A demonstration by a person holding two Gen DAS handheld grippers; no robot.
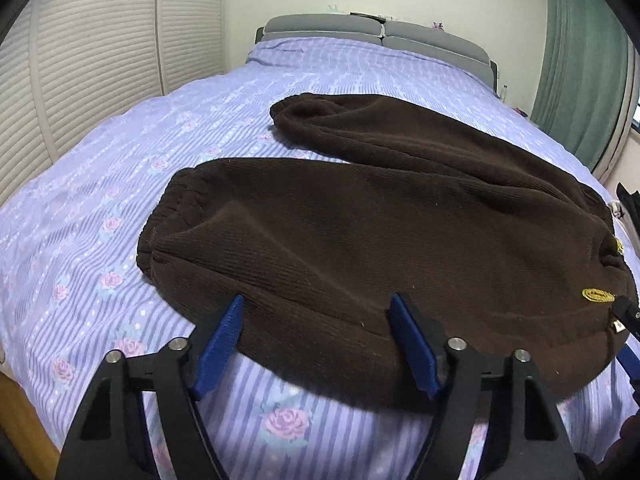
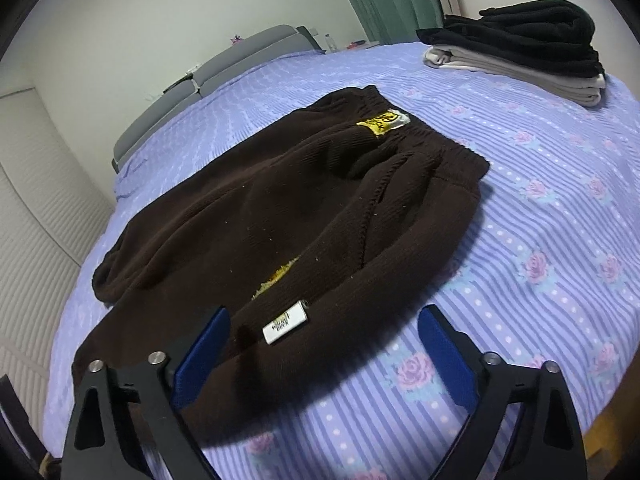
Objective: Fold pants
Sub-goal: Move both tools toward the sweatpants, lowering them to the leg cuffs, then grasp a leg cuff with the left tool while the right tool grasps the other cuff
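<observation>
Dark brown knit pants (image 1: 380, 216) lie spread on the bed, both legs running left with their cuffs apart, waistband to the right. My left gripper (image 1: 318, 308) is open over the near leg's front edge, blue pads on either side of the fabric. In the right wrist view the pants (image 2: 280, 208) show a yellow waistband label (image 2: 380, 120) and a white tag (image 2: 285, 322). My right gripper (image 2: 324, 320) is open just above the near edge by that tag. The right gripper's tip (image 1: 628, 312) shows at the left wrist view's right edge.
The bed has a lilac striped cover with roses (image 1: 120, 208) and a grey headboard (image 1: 380, 34). A stack of folded black and grey clothes (image 2: 520, 48) sits at the bed's far right. Slatted closet doors (image 1: 80, 80) stand left, green curtains (image 1: 580, 60) right.
</observation>
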